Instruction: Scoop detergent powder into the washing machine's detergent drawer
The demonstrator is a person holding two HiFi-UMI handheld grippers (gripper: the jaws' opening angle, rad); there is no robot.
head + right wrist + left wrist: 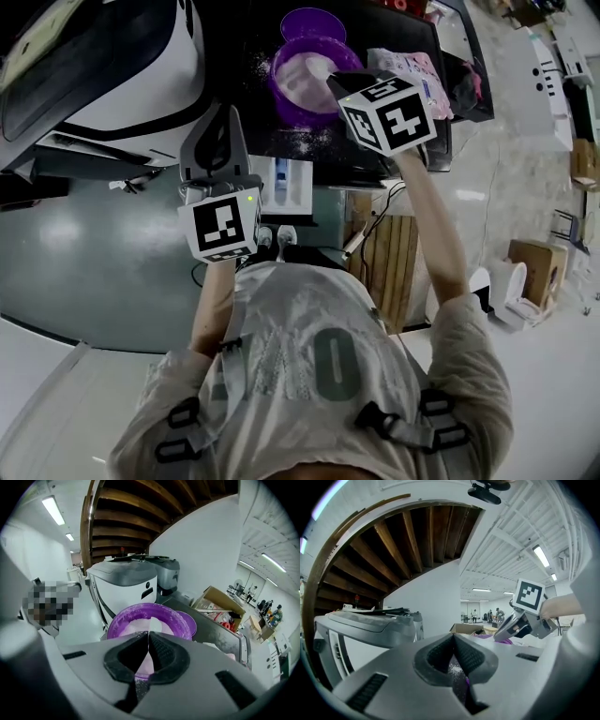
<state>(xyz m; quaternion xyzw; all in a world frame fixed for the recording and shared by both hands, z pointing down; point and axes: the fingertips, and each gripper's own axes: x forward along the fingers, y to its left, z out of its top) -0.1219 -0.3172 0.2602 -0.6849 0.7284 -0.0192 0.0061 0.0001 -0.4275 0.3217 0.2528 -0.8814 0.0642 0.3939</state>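
A purple bowl [298, 82] [123, 619] of white detergent powder stands on the black tabletop [234, 56]. My right gripper [331, 81] [149, 637] hangs over the bowl's right rim, shut on a thin white scoop [152, 626] that pokes out past its tips into the powder. My left gripper [221, 117] [453, 638] is lower left, near the table's front edge, shut with nothing seen between its pads. Just to its right is the open white and blue detergent drawer [286, 183]. The left gripper view also shows the right gripper [513, 629] at far right.
The white washing machine [103, 75] [126, 583] stands left of the table. A purple lid [312, 23] lies behind the bowl, and a pink patterned bag [412, 67] to its right. Spilt powder [300, 141] dusts the tabletop. A wooden crate [386, 258] stands below the table.
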